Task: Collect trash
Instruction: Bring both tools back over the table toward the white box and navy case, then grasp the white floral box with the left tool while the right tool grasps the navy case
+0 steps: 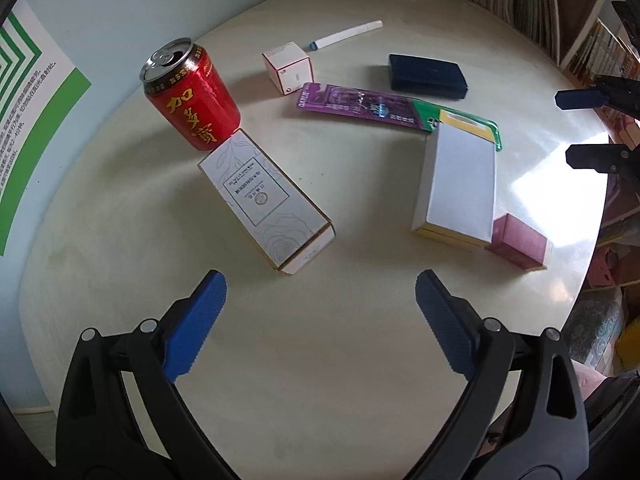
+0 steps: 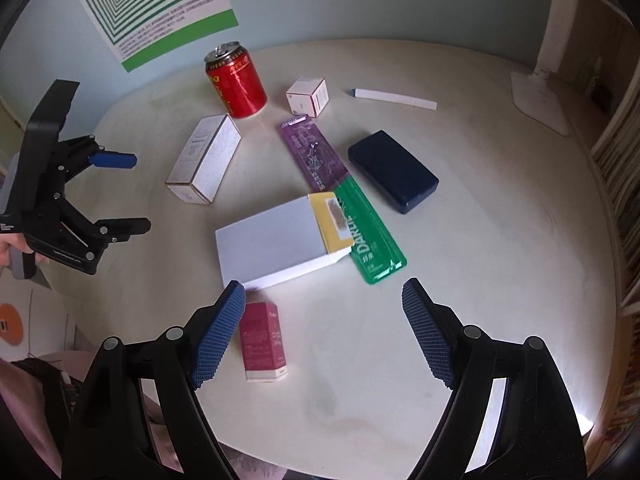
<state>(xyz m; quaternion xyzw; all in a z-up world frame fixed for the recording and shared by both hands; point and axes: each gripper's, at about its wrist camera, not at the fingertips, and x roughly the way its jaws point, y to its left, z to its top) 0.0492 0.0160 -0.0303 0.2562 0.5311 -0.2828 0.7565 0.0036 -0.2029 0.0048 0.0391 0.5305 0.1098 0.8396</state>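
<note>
The small maroon cardboard carton [image 2: 264,344] lies on the pale round desk [image 2: 500,240] just beside the empty, wide-spread right hand-held gripper [image 2: 324,332], long axis along its fingers.

**Both grippers spread wide, holding nothing**

The left gripper [image 1: 320,300] and right gripper [image 2: 324,312] both angle steeply downward, jaws standing wide apart with nothing between them. A hand [image 2: 12,246] grips the left gripper's handle.

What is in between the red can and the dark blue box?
Between the red can and the dark blue box lies the purple end of the long packet. The small white cube box sits just behind that stretch. The right wrist view shows it best.
</note>
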